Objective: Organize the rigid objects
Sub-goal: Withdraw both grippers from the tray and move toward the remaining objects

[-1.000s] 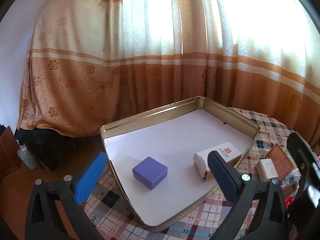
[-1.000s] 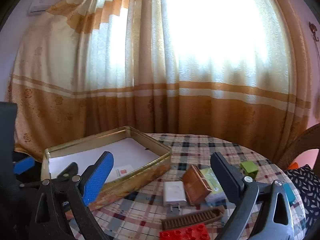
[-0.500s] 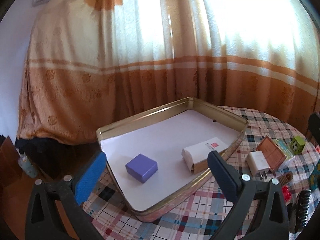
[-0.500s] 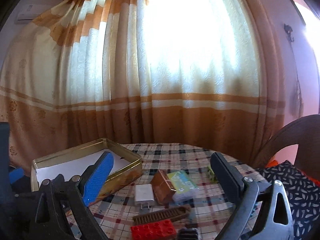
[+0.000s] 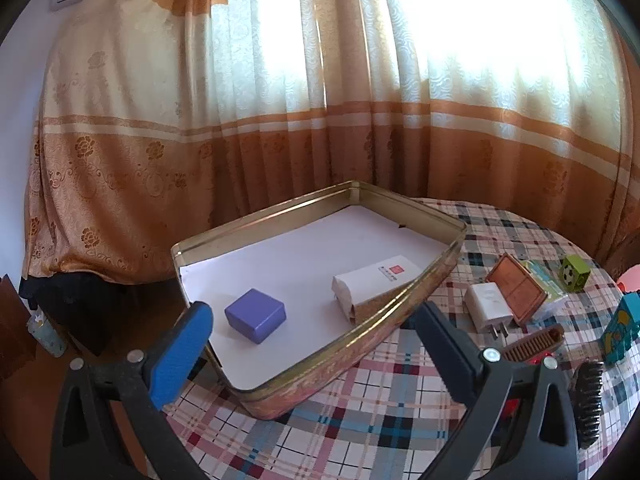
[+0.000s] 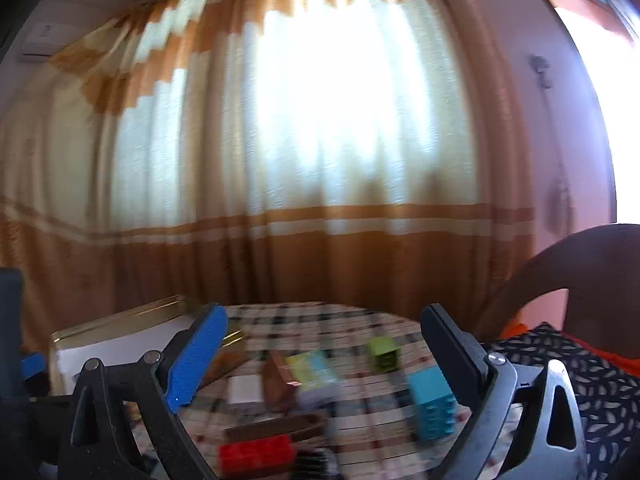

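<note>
With both grippers wide apart and empty, the right gripper [image 6: 320,356] was nearer the loose blocks [image 6: 430,406] lying right of the tin [image 5: 404,312].

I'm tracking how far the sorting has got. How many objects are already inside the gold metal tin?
2. A purple square box lies near the tin's front-left corner, and a white rectangular carton lies against its right wall. The near wall could hide something small.
</note>
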`<state>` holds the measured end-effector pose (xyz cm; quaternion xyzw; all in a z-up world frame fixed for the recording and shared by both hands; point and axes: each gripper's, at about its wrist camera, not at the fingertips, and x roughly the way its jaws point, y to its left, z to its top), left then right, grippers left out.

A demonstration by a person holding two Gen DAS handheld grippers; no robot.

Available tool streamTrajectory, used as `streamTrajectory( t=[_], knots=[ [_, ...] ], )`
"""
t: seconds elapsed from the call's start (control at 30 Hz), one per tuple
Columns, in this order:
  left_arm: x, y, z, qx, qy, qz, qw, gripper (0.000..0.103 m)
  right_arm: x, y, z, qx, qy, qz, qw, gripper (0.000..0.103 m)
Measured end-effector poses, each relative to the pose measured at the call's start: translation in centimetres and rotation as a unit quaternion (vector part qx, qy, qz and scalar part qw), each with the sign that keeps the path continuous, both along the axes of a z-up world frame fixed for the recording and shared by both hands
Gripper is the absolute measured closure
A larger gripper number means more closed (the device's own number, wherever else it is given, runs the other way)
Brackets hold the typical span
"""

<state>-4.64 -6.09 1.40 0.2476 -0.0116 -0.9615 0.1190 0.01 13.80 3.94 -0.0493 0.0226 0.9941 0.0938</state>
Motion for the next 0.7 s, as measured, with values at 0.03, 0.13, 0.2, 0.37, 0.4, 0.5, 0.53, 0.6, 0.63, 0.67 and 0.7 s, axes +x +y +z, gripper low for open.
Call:
streamTrajectory(
  t=[0.03, 0.13, 0.2, 0.37, 0.4, 0.5, 0.53, 0.6, 0.63, 0.67, 0.7],
  knots=[
    [0.0, 0.0, 0.0, 0.001, -0.001, -0.001, 1.0, 0.0, 0.3, 0.5, 0.0, 0.001, 0.004, -0.014, 1.0, 0.004],
    [0.1, 0.2, -0.1, 0.003, -0.007, -0.004, 1.0, 0.0, 1.4, 2.5, 0.2, -0.033, 0.032, -0.027, 0.999, 0.004],
    [0.2, 0.5, -0.2, 0.004, -0.01, -0.005, 0.9999, 0.0, 1.2, 3.2, 0.3, -0.009, 0.021, -0.053, 0.998, 0.004],
    [0.4, 1.3, -0.3, 0.012, -0.014, -0.023, 0.9996, 0.0, 1.5, 5.7, 0.6, -0.04, 0.025, -0.075, 0.996, 0.004],
    [0.5, 1.8, -0.3, 0.004, -0.012, -0.029, 0.9995, 0.0, 1.4, 5.9, 0.7, -0.024, 0.019, -0.082, 0.996, 0.004],
    [0.7, 2.8, -0.2, -0.015, -0.009, -0.045, 0.9988, 0.0, 1.5, 6.9, 0.7, -0.023, 0.005, -0.088, 0.996, 0.004],
    [0.7, 3.1, -0.2, -0.019, -0.008, -0.05, 0.9985, 0.0, 1.5, 7.4, 0.6, -0.023, -0.003, -0.095, 0.995, 0.004],
    [0.7, 3.5, -0.1, -0.023, -0.009, -0.061, 0.9978, 0.0, 1.5, 8.3, 0.3, -0.033, -0.011, -0.102, 0.994, 0.004],
    [0.8, 3.7, -0.1, -0.023, -0.011, -0.066, 0.9975, 0.0, 1.6, 8.8, 0.2, -0.04, -0.014, -0.103, 0.994, 0.004],
    [0.8, 3.8, -0.1, -0.021, -0.013, -0.071, 0.9972, 0.0, 1.7, 9.5, 0.1, -0.05, -0.018, -0.108, 0.993, 0.004],
    [0.8, 4.0, -0.2, -0.017, -0.017, -0.079, 0.9966, 0.0, 1.8, 9.8, 0.1, -0.052, -0.02, -0.112, 0.992, 0.004]
  ],
)
